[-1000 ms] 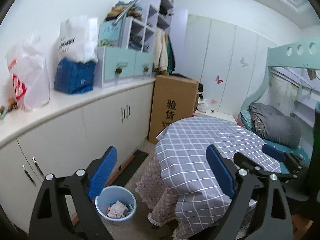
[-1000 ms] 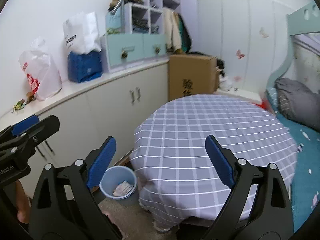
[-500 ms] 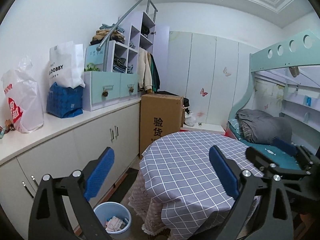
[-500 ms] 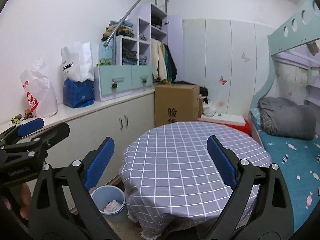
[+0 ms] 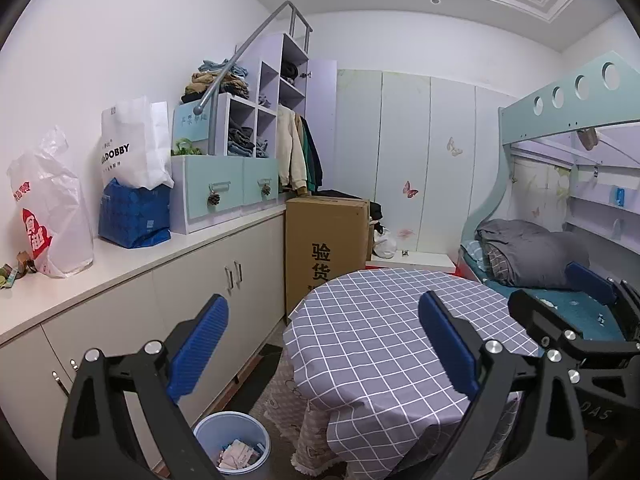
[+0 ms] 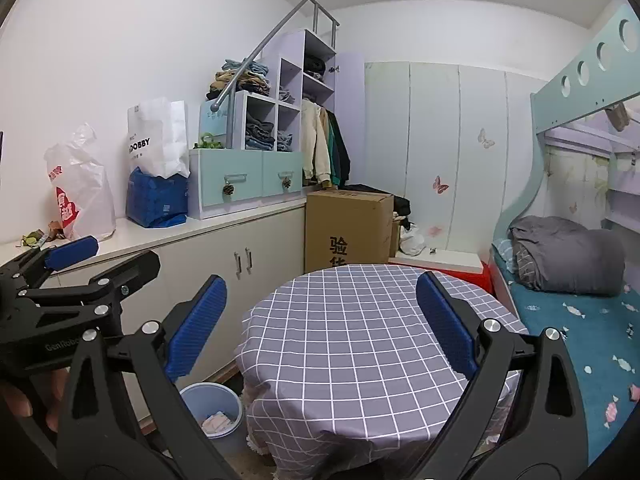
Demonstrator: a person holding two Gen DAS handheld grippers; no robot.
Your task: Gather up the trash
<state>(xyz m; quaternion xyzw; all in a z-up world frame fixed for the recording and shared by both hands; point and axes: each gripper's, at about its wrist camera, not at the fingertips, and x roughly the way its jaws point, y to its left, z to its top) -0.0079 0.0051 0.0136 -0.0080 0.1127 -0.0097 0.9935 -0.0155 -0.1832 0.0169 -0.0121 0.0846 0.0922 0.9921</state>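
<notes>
A light blue trash bin [image 5: 232,446] stands on the floor by the cabinets, left of the round table [image 5: 384,344], with crumpled paper trash [image 5: 239,455] inside. The bin also shows in the right wrist view [image 6: 212,408]. My left gripper [image 5: 322,346] is open and empty, held above the table's left edge. My right gripper [image 6: 320,326] is open and empty over the table [image 6: 360,344]. Each gripper appears at the side of the other's view, the right one [image 5: 576,312] and the left one [image 6: 80,276].
White low cabinets [image 5: 192,288] with a counter run along the left wall, holding plastic bags [image 5: 48,208], a blue bag and drawer shelves. A cardboard box [image 5: 326,240] stands behind the table. A bunk bed [image 6: 568,264] with a grey quilt is on the right.
Both grippers have risen and tilted up, so the room's ceiling and far wall come into view and the bin sits lower. Both stay open and empty.
</notes>
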